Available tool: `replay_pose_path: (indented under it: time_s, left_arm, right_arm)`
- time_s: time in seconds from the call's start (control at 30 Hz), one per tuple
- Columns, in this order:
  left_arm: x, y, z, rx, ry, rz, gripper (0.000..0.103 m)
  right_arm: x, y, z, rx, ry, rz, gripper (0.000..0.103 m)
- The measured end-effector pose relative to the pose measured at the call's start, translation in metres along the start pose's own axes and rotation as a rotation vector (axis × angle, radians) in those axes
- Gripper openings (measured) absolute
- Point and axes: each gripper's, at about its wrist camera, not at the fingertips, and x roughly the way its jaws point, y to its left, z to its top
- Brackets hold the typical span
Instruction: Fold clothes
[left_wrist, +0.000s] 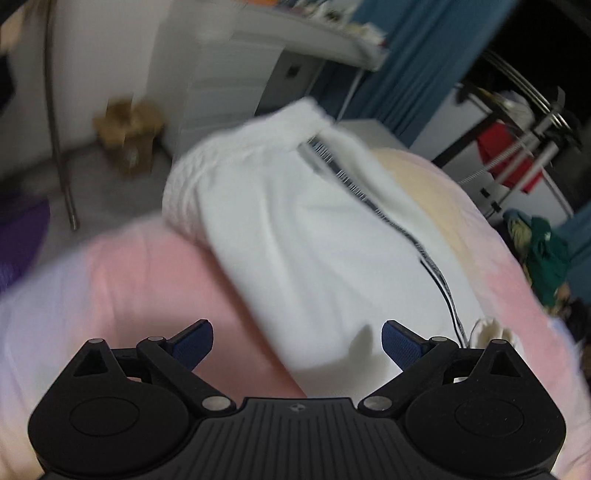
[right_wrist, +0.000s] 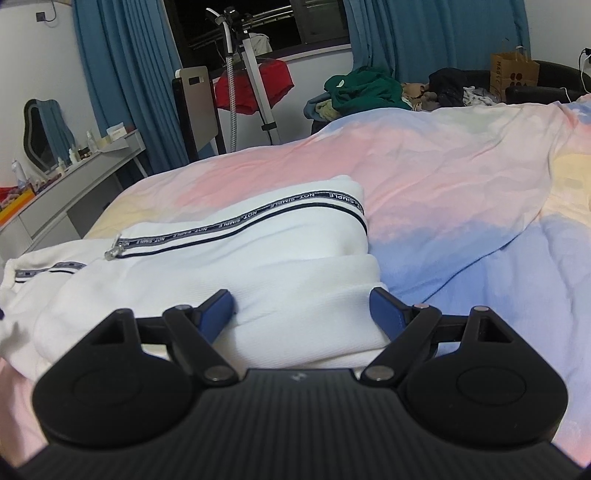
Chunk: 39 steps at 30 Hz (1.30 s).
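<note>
A white zip jacket (left_wrist: 295, 240) with a black-and-white lettered stripe lies folded on the pink and blue bed cover (left_wrist: 147, 280). In the blurred left wrist view my left gripper (left_wrist: 297, 341) is open and empty, just above the jacket's near edge. In the right wrist view the jacket (right_wrist: 229, 258) lies with a folded sleeve or side over its near part. My right gripper (right_wrist: 302, 308) is open, its blue fingers either side of that folded white roll, not closed on it.
A grey desk (right_wrist: 74, 192) with bottles stands left of the bed. A clothes steamer stand (right_wrist: 255, 85) with a red garment is at the window. A pile of clothes (right_wrist: 369, 88) and a paper bag (right_wrist: 513, 74) lie beyond the bed.
</note>
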Motion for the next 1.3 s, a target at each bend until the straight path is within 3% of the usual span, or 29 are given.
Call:
replay_pose_path:
  time_s: [0.13, 0.37, 0.53, 0.63, 0.77, 0.83, 1.0, 1.13, 1.3]
  left_arm:
    - [0.017, 0.024, 0.006, -0.186, 0.061, -0.063, 0.099]
    - [0.029, 0.038, 0.027, -0.301, -0.002, -0.188, 0.098]
    - [0.045, 0.044, 0.039, -0.348, -0.020, -0.207, 0.081]
    - [0.048, 0.043, 0.043, -0.329, -0.050, -0.198, 0.065]
    - [0.041, 0.037, 0.044, -0.290, -0.136, -0.169, 0.027]
    - [0.031, 0.028, 0.047, -0.240, -0.188, -0.180, 0.020]
    - [-0.017, -0.032, 0.032, 0.091, -0.369, -0.136, 0.016]
    - [-0.061, -0.091, 0.005, 0.303, -0.497, -0.141, 0.016]
    - [-0.104, -0.178, -0.053, 0.457, -0.637, -0.184, 0.016]
  right_arm:
    - [0.000, 0.000, -0.001, -0.003, -0.004, -0.001, 0.084]
    - [0.001, 0.001, -0.002, -0.002, -0.007, -0.005, 0.084]
    - [-0.005, 0.004, 0.001, -0.011, -0.042, -0.005, 0.083]
    - [-0.005, 0.008, 0.001, -0.040, -0.057, -0.023, 0.083]
    - [0.007, 0.009, -0.004, -0.070, -0.020, -0.039, 0.084]
    - [0.012, 0.009, -0.006, -0.083, -0.007, -0.044, 0.086]
    - [0.014, 0.003, -0.004, -0.042, 0.006, -0.030, 0.086]
    - [0.009, -0.005, 0.002, 0.018, 0.006, -0.017, 0.085]
    - [-0.005, -0.028, 0.011, 0.148, -0.008, -0.044, 0.084]
